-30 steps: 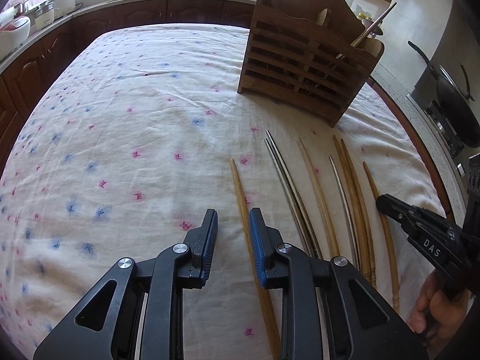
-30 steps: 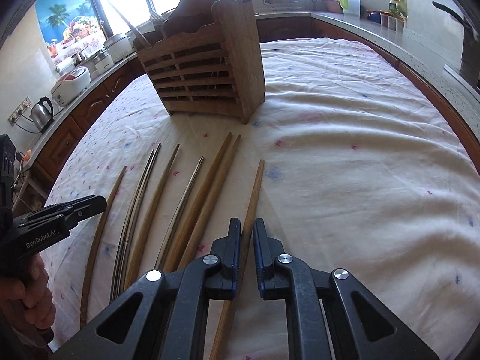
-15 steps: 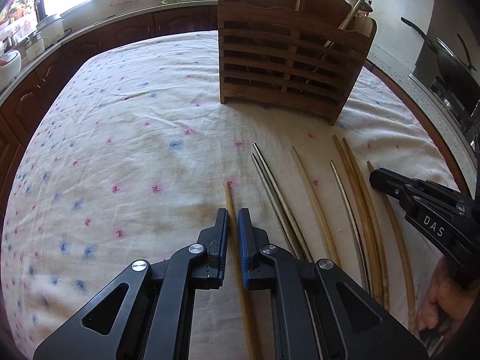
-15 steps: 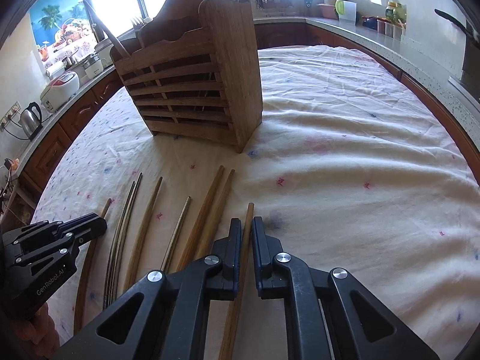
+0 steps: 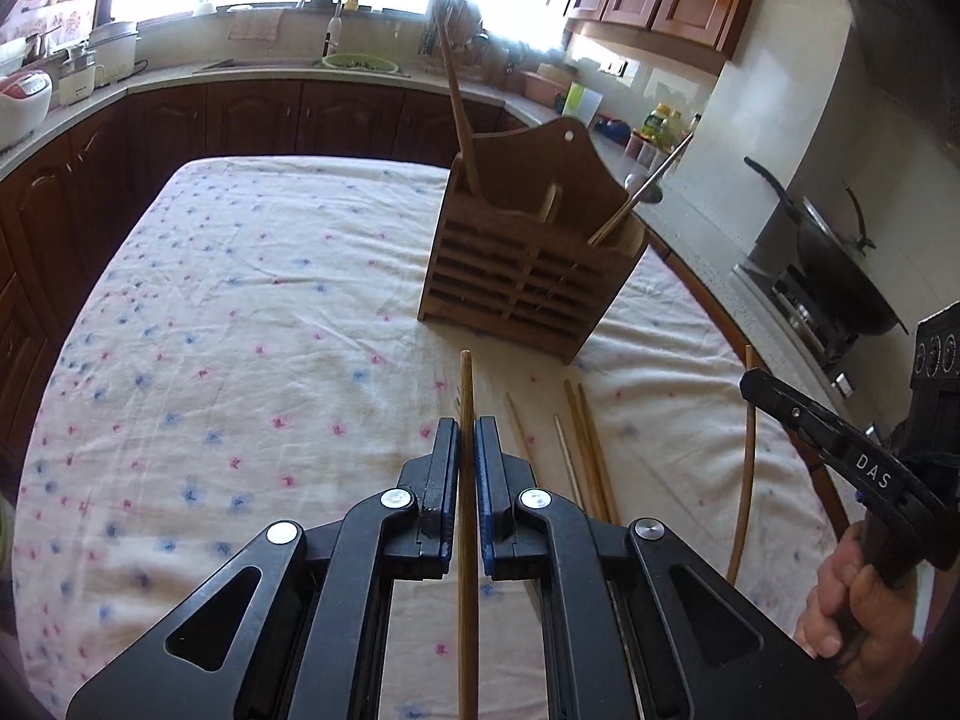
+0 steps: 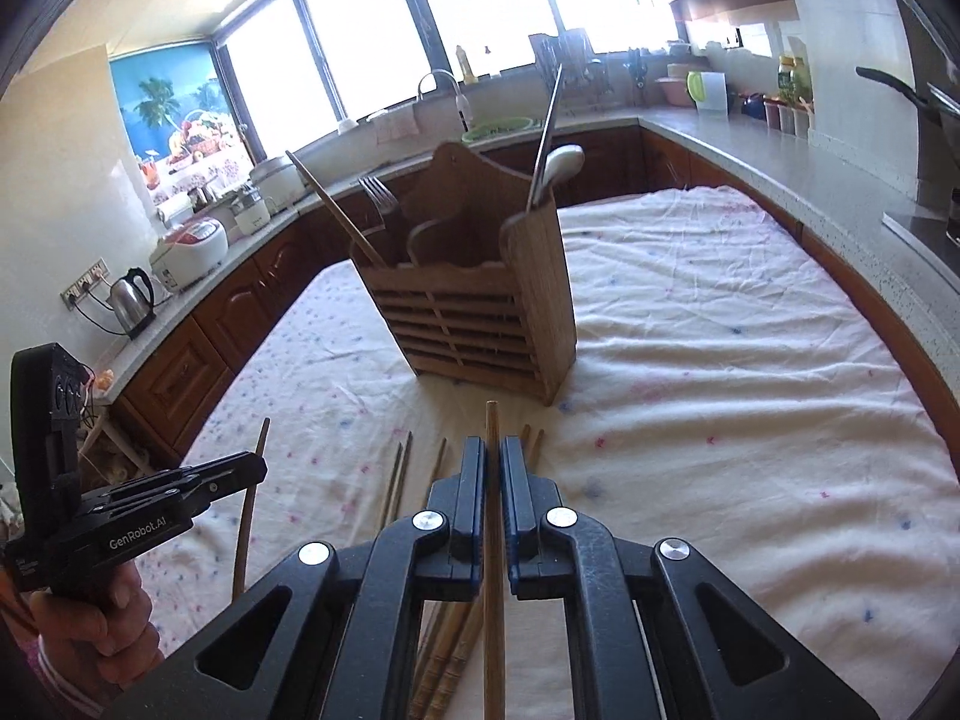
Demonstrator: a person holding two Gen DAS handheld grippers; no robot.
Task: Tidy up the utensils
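Observation:
My left gripper (image 5: 467, 427) is shut on a wooden chopstick (image 5: 466, 384) and holds it above the cloth, tip toward the wooden utensil holder (image 5: 528, 276). My right gripper (image 6: 492, 447) is shut on another wooden chopstick (image 6: 492, 420), also lifted, pointing at the holder (image 6: 480, 312). Each gripper shows in the other's view, the right (image 5: 750, 381) and the left (image 6: 255, 462), each with its chopstick. Several wooden and metal chopsticks (image 5: 579, 438) lie on the cloth between them, and they also show in the right wrist view (image 6: 399, 474). The holder contains a wooden stick, a fork, a spoon and a metal chopstick.
The table wears a white floral cloth (image 5: 240, 330). Kitchen counters surround it, with a wok (image 5: 834, 264) on the stove at right, a sink (image 6: 444, 84) behind, and a kettle (image 6: 132, 300) and rice cooker (image 6: 189, 252) at left.
Both grippers closed on a chopstick and lifted it off the cloth. Both have risen and tilted up, so the holder now sits farther below and ahead.

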